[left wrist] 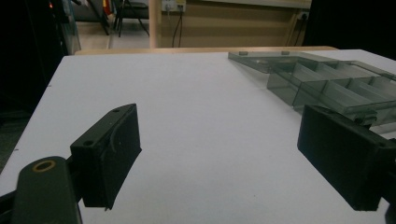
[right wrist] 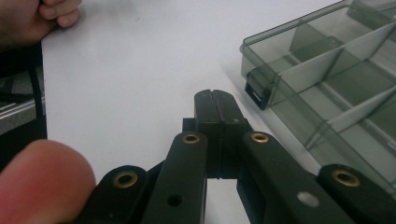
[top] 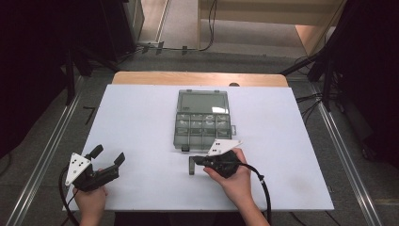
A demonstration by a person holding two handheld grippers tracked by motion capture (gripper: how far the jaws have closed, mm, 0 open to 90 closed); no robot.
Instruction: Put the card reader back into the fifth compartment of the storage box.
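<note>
One clear box is found just ahead of the right hand-held gripper, jaws pressed together, its long axis running away; the left hand-held gripper, jaws apart, is well aside.

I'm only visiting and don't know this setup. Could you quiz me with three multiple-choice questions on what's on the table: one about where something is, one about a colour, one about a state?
1. Where does the compartment box stand?
A. On the floor
B. Near the middle of the white table
C. In the person's left hand

2. What colour are the box's walls?
A. See-through smoky grey
B. Bright red
C. Solid yellow

3. How do the two grippers stand?
A. Both open
B. Both shut
C. The left gripper open, the right gripper shut

Answers: 1 B, the high view shows it mid-table, lid folded back. 2 A, its dividers show through the walls. 3 C, the left jaws stand far apart over bare table, while the right jaws meet with nothing between them.
</note>
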